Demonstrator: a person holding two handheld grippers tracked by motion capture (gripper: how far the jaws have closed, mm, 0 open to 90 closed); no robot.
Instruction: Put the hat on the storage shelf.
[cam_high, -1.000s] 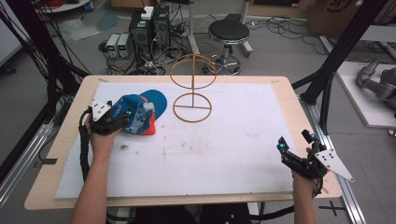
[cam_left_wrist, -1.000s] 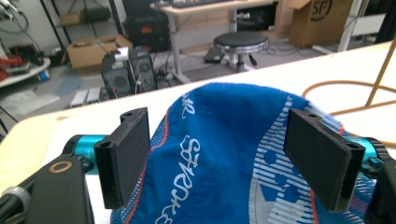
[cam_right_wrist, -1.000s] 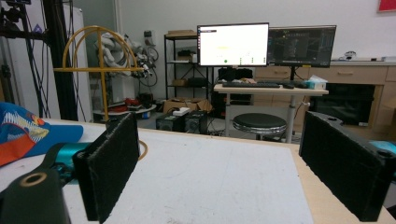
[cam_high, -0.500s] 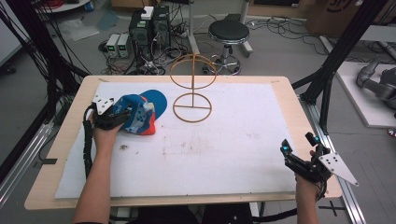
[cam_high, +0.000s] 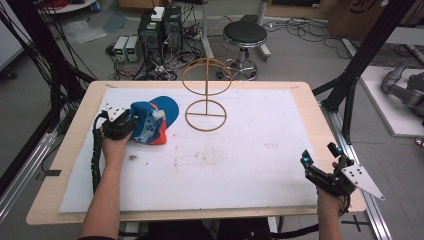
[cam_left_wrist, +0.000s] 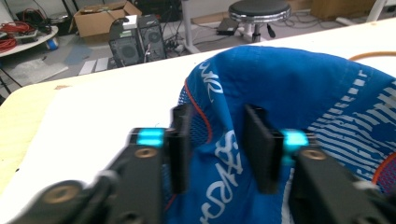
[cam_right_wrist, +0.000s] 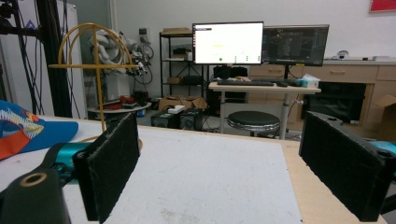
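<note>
Left hand-held gripper is at the desk's far-left, jaws clamped on a fold of the cap — in the left gripper view the black pads sit either side of bunched blue fabric.

Cap lies on the white mat, crown toward the left hand-held gripper, brim pointing away to the right and slightly toward the far edge; long axis runs roughly left-right across the desk. Fabric is blue mesh-like knit with white stripes and lettering, orange-red panel on the near side, red piping along a seam. Crown looks crumpled rather than domed, probably from the pinch.

Right hand-held gripper is held at the desk's near-right corner, jaws spread wide with nothing between them — its own view shows flat black textured pads well apart over bare mat.

Just right of the cap: a wire stand, thin yellow-brown rod, round base ring with a crossbar, upright post, hoop on top. Cap and stand are near, not touching.

Desk is pale wood, mat covering most of it, faint smudges mid-mat.
</note>
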